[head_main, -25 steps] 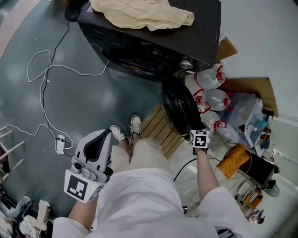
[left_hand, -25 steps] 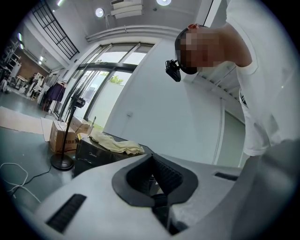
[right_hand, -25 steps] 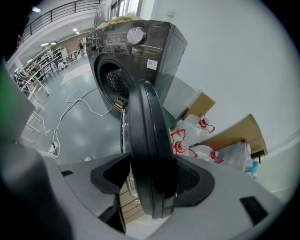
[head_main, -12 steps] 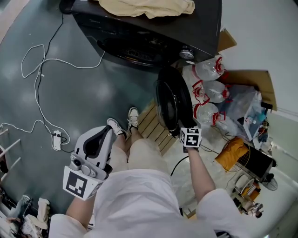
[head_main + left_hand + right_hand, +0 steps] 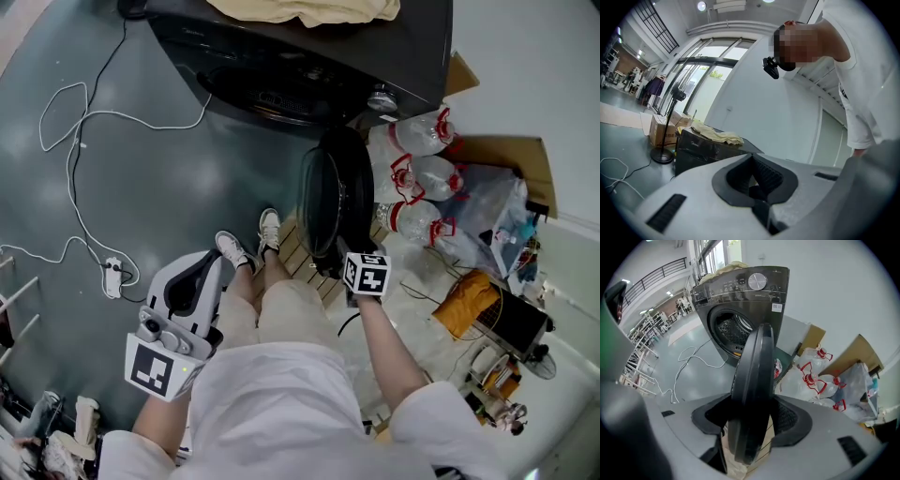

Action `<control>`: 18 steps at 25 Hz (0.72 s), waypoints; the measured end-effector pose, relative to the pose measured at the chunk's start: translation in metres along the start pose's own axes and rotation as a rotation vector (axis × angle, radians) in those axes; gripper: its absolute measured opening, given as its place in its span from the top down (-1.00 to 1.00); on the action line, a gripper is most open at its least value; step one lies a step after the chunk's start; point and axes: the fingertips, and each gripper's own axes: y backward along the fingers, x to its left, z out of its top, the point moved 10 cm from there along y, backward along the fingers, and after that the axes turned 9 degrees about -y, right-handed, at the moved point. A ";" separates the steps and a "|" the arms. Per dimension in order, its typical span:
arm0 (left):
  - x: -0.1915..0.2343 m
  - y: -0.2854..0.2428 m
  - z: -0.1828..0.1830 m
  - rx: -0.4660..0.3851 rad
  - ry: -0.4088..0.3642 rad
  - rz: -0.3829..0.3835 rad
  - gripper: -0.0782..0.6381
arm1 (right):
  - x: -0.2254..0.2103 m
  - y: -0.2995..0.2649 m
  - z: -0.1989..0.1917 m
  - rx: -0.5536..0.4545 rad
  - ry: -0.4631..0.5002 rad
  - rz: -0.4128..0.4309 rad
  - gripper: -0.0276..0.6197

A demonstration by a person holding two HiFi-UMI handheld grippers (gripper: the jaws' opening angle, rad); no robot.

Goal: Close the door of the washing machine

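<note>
The black washing machine (image 5: pixel 309 66) stands at the top of the head view, its drum opening (image 5: pixel 731 331) uncovered. Its round dark door (image 5: pixel 328 202) stands edge-on, swung partway out. My right gripper (image 5: pixel 345 262) points steeply down over the door's outer rim. In the right gripper view the door (image 5: pixel 752 380) sits between the pads of the right gripper (image 5: pixel 750 427), whose jaws have just been closing onto the rim. My left gripper (image 5: pixel 199 272) hangs low at the person's left side, away from the machine. In its own view the left gripper (image 5: pixel 757 180) is shut, with nothing in it.
A beige cloth (image 5: pixel 300 9) lies on the machine's top. Water bottles (image 5: pixel 417 178) and cardboard (image 5: pixel 511 155) crowd the floor right of the door. A wooden pallet (image 5: pixel 300 258) lies under the door. A white cable (image 5: pixel 84 122) loops across the floor at left.
The door has swung leftward toward the drum opening, and my right gripper has moved left with it on the rim. The left gripper has hardly moved.
</note>
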 end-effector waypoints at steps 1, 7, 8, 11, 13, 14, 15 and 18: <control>0.004 0.003 -0.003 0.012 0.005 0.015 0.77 | 0.007 -0.002 0.001 0.001 -0.010 0.005 0.13; 0.027 0.019 -0.009 0.039 0.003 0.094 0.77 | 0.039 -0.006 0.002 0.007 -0.078 0.012 0.10; 0.031 0.021 -0.009 0.035 0.003 0.109 0.77 | 0.043 -0.006 0.003 0.008 -0.091 0.011 0.10; 0.040 0.025 -0.009 0.022 0.007 0.145 0.77 | 0.056 -0.009 0.009 0.019 -0.128 0.018 0.09; 0.041 0.028 -0.009 0.014 0.011 0.156 0.77 | 0.063 -0.011 0.011 0.025 -0.147 0.040 0.08; 0.040 0.029 -0.009 0.012 0.013 0.157 0.77 | 0.066 -0.011 0.011 0.029 -0.156 0.052 0.08; 0.040 0.030 -0.009 0.009 0.015 0.156 0.77 | 0.068 -0.011 0.012 0.035 -0.163 0.063 0.07; 0.040 0.034 -0.006 0.001 0.018 0.163 0.77 | 0.076 -0.011 0.016 0.056 -0.188 0.105 0.05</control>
